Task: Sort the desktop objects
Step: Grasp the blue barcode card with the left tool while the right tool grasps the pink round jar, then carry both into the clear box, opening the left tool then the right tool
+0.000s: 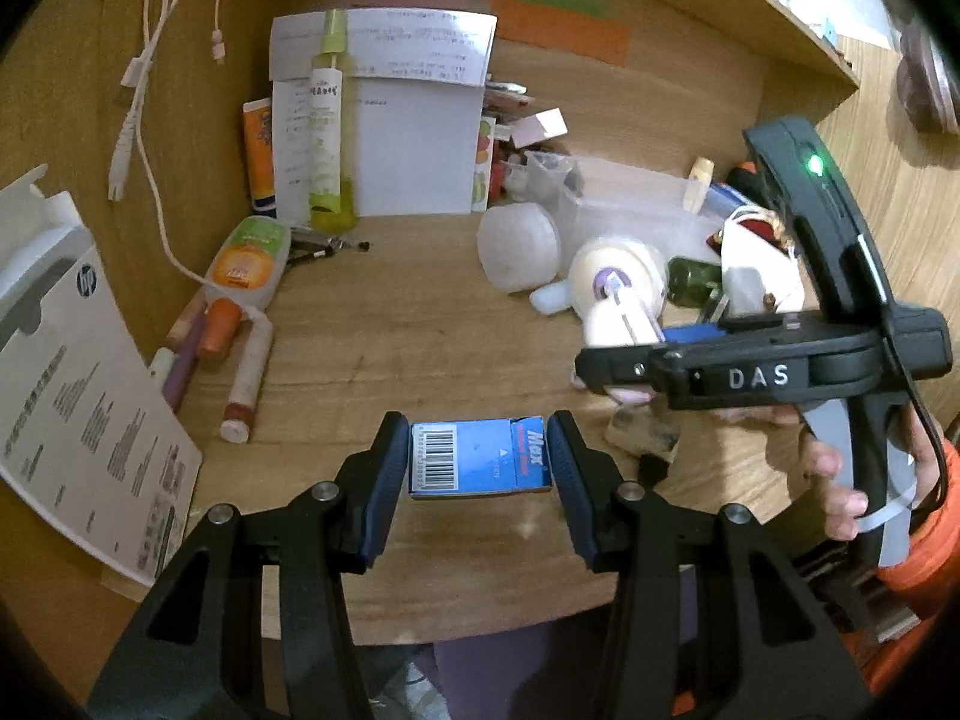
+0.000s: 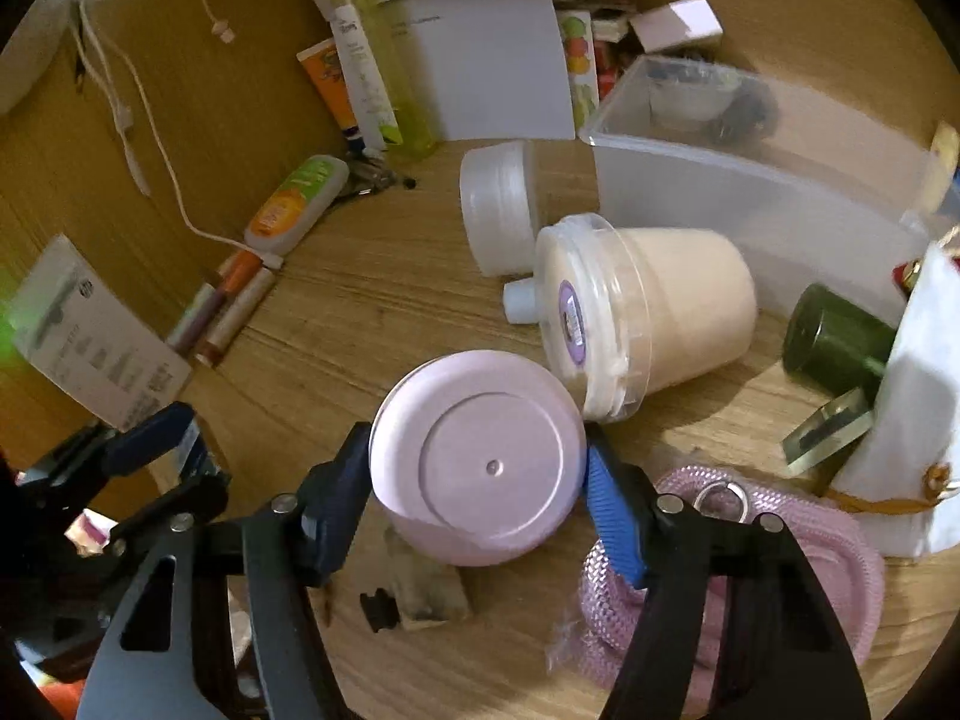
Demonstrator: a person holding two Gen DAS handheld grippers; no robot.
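Left tongs (image 1: 479,461): clamped on blue box (image 1: 480,461), above worktop (image 1: 384,330).
Right tongs (image 2: 477,489): pads against pink jar (image 2: 477,456), lid facing camera.
Clear bin (image 2: 750,204): small blurred items inside.

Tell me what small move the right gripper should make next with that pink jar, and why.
Probably finish closing, then lift. The right gripper has its pads on either side of the pink jar, which lies on its side against the cream tub, so a firm grip should come first.

Desk (image 2: 372,324) – grained wood; pink jar (image 2: 480,462) – smooth plastic; bin (image 2: 750,204) – frosted plastic.
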